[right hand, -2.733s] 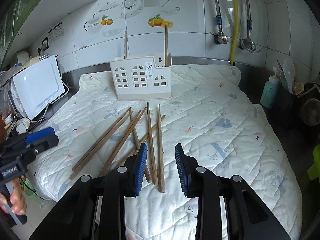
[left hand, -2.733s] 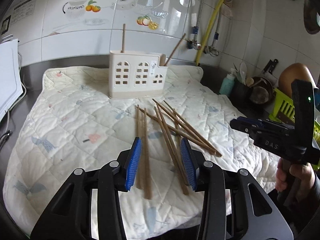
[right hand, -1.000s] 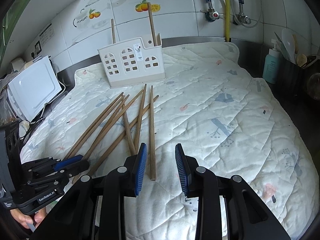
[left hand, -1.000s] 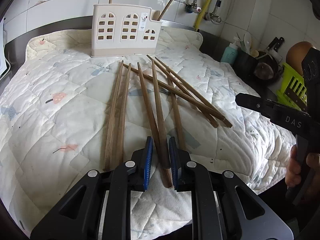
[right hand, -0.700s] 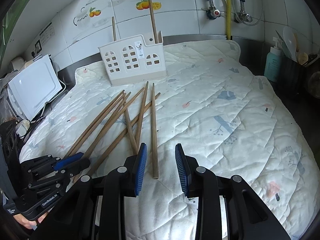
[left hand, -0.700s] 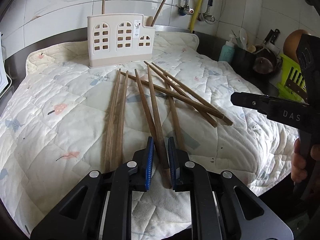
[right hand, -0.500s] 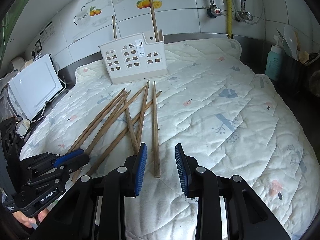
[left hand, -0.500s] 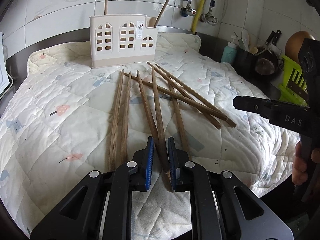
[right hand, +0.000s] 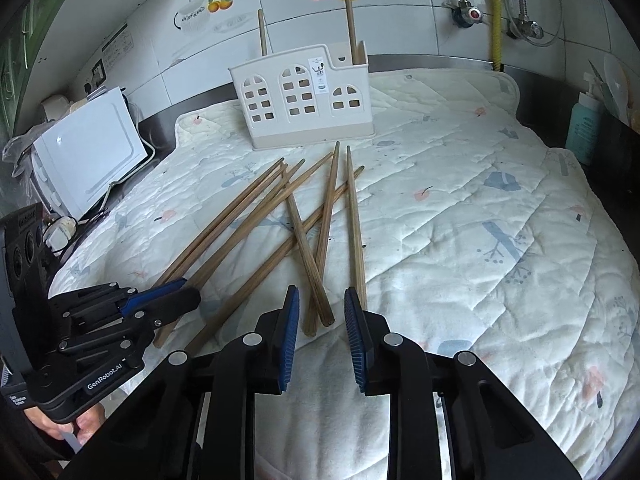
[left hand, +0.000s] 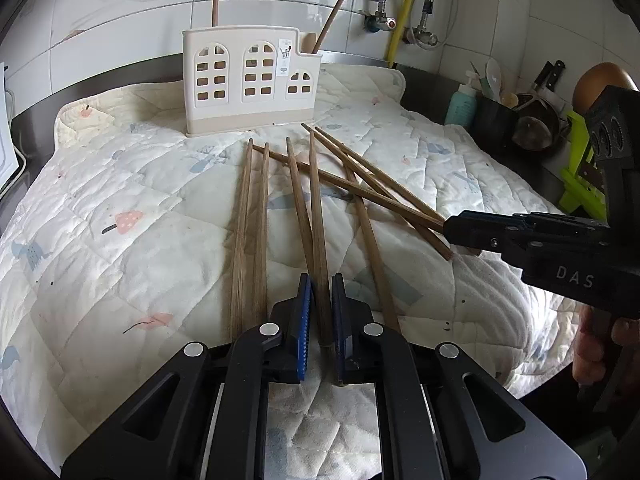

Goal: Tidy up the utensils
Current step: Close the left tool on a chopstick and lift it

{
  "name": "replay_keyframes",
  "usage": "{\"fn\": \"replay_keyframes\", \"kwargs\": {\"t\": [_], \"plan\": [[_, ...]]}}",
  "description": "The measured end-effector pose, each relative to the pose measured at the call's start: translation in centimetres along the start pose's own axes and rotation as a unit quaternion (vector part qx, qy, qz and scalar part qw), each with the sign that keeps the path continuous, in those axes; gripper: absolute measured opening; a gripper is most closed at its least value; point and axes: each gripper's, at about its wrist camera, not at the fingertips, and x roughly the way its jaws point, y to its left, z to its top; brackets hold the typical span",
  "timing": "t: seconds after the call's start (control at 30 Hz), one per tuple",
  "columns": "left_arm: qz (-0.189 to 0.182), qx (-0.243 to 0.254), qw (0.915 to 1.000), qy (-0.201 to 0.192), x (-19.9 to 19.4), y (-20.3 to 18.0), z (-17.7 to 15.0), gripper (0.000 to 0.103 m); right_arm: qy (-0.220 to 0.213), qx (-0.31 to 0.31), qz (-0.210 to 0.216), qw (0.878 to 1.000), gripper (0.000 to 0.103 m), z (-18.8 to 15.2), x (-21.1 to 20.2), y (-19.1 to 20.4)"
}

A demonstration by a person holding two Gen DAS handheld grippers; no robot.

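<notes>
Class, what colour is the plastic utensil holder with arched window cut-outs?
Cream-white plastic utensil holder, slightly beige base; clearest in the right wrist view.

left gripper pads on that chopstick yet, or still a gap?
Touching. In the left wrist view the left gripper, jaws just closing, has both blue pads pressed against the sides of one chopstick; no gap shows on either side.

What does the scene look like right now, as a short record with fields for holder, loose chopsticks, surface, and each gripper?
holder: cream utensil holder standing at the back, two chopsticks upright in it
loose chopsticks: eight wooden chopsticks lying scattered, some crossing
surface: quilted mat on the counter
left gripper: fingers closing on the near end of one chopstick
right gripper: fingers closing but still apart, either side of two chopstick ends, not gripping
</notes>
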Motion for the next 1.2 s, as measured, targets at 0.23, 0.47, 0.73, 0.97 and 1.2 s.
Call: {"fn": "replay_keyframes", "kwargs": {"t": [0.23, 0.47, 0.73, 0.97, 1.2], "plan": [[0.000, -0.003, 1.0000, -0.007, -0.3, 0.8, 0.1, 0.007, 0.004, -0.021, -0.012, 1.000, 0.010, -0.4, 0.9, 0.6], [-0.015, -0.002, 0.9998, -0.015, -1.3, 0.9, 0.6, 0.006, -0.014, -0.035, 0.000, 0.999, 0.008, 0.5, -0.8, 1.3], [-0.027, -0.008, 0.9994, -0.022, -1.9, 0.9, 1.1, 0.006, -0.028, -0.043, -0.002, 0.999, 0.008, 1.2, -2.1, 1.9], [-0.036, -0.014, 0.9992, 0.003, -0.7, 1.0, 0.3, 0.007, -0.008, -0.031, 0.001, 0.999, 0.008, 0.5, -1.1, 1.5], [-0.037, -0.018, 0.9991, 0.012, -0.4, 1.1, 0.0, 0.007, 0.006, -0.027, 0.003, 1.000, 0.008, -0.4, 0.0, 1.4]]}}
